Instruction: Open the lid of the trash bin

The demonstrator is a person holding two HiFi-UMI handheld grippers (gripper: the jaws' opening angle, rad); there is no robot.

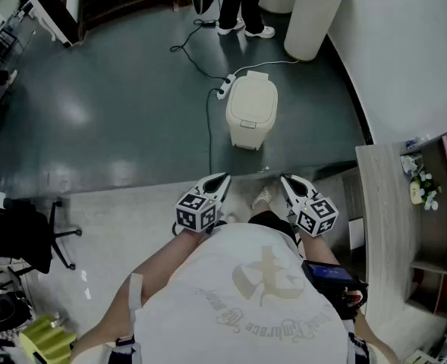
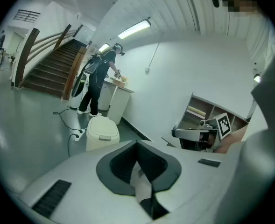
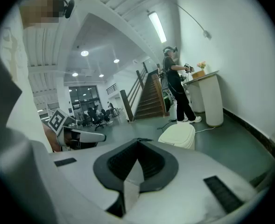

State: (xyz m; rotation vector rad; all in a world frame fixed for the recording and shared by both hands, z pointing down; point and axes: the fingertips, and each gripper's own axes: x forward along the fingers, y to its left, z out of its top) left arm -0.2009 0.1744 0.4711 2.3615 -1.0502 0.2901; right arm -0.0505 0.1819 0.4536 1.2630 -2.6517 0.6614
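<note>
A cream trash bin (image 1: 250, 111), lid (image 1: 253, 95) down, stands on the dark floor (image 1: 124, 105), well ahead of the left gripper (image 1: 220, 182) and right gripper (image 1: 286, 181), both with fingers pressed together, holding nothing.

Brightness: dim, cool, even indoor light.
Sources: ceiling tube lamp (image 2: 134, 29), upper middle of the left gripper view; round spot lamps (image 3: 84, 53), upper left of the right gripper view.
Glare: pale patches on the glossy floor (image 1: 71, 112), left of the head view.
Shadows: soft, with a faint one under the trash bin (image 1: 251, 111).
Distortion: both gripper views are round fisheye pictures with black corners and bent lines.
Focus: the nearest surfaces at the bottom of the frames are soft.
</note>
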